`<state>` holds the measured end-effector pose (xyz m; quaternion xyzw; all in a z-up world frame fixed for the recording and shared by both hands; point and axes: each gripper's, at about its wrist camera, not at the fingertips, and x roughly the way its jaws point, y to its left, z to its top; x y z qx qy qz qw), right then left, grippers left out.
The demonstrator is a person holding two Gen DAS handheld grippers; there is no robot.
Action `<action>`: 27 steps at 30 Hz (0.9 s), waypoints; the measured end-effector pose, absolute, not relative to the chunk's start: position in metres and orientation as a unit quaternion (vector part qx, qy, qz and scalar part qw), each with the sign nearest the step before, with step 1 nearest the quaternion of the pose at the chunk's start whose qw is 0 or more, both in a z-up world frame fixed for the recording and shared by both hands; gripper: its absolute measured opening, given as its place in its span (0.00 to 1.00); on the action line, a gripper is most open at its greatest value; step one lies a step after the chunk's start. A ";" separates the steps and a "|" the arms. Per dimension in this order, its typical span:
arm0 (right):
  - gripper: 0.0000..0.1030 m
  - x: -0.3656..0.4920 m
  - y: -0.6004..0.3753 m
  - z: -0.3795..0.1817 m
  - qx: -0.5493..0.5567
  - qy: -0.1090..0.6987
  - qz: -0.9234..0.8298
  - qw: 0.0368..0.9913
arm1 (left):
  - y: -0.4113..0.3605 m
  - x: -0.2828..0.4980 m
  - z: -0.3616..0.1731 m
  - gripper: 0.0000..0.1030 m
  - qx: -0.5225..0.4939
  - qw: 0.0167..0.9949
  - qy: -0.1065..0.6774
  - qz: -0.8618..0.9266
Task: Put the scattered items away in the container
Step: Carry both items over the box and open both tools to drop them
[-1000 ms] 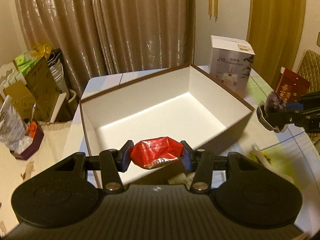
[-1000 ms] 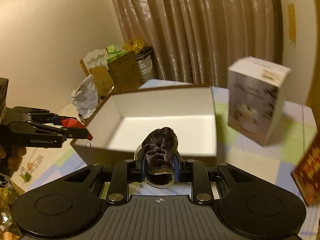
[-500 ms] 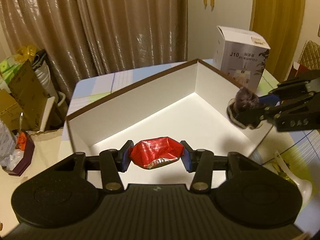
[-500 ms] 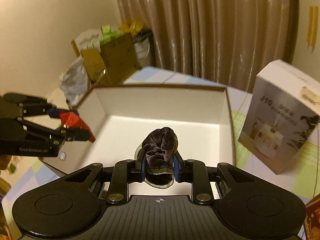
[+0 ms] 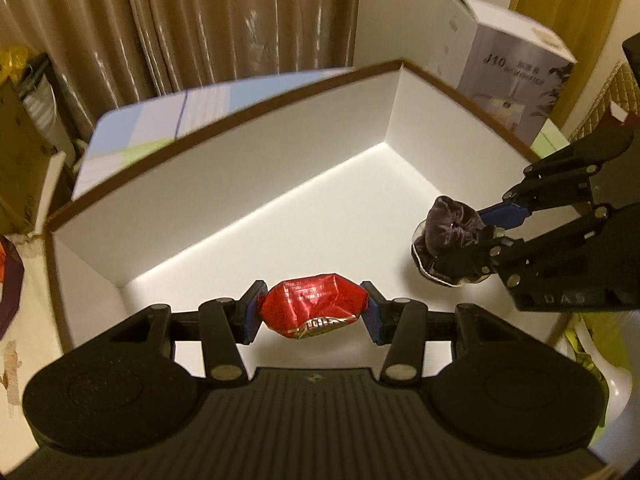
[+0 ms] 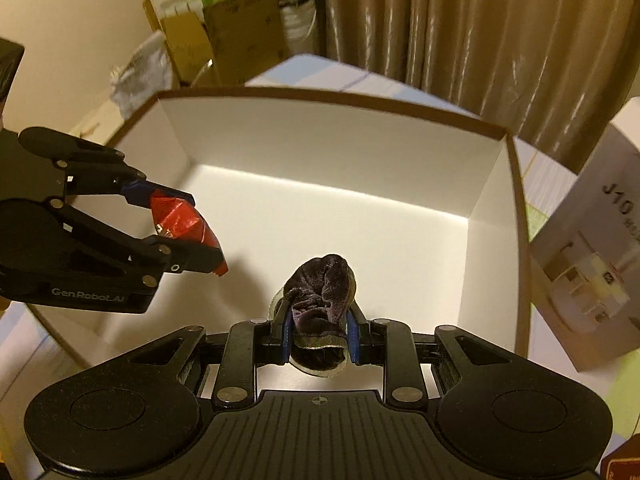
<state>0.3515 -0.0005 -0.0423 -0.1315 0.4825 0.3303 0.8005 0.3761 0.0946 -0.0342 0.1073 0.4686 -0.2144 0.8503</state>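
Over the white box (image 5: 280,140), the left tool (image 5: 312,316) grips a red foil candy (image 5: 312,312) above the floor near its front wall. The right tool (image 6: 318,332) clamps a dark velvet scrunchie (image 6: 322,292) inside the box, beside a humidifier carton (image 6: 592,264).

Warm, dim indoor light. Shiny brown curtains (image 5: 224,20) fill the upper left and centre of the left wrist view; a yellow curtain (image 5: 568,4) hangs at upper right, a pale wall (image 5: 396,8) between them. Surface (image 5: 136,136) carries a pastel blue, green and white checked cloth. In the right wrist view, cardboard boxes (image 6: 224,36) and bags are stacked at top against a cream wall (image 6: 68,20).
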 end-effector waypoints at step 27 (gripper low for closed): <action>1.00 0.368 0.012 -0.055 -0.186 0.529 0.347 0.752 | 0.093 0.400 -0.074 0.90 0.139 0.806 0.551 -0.164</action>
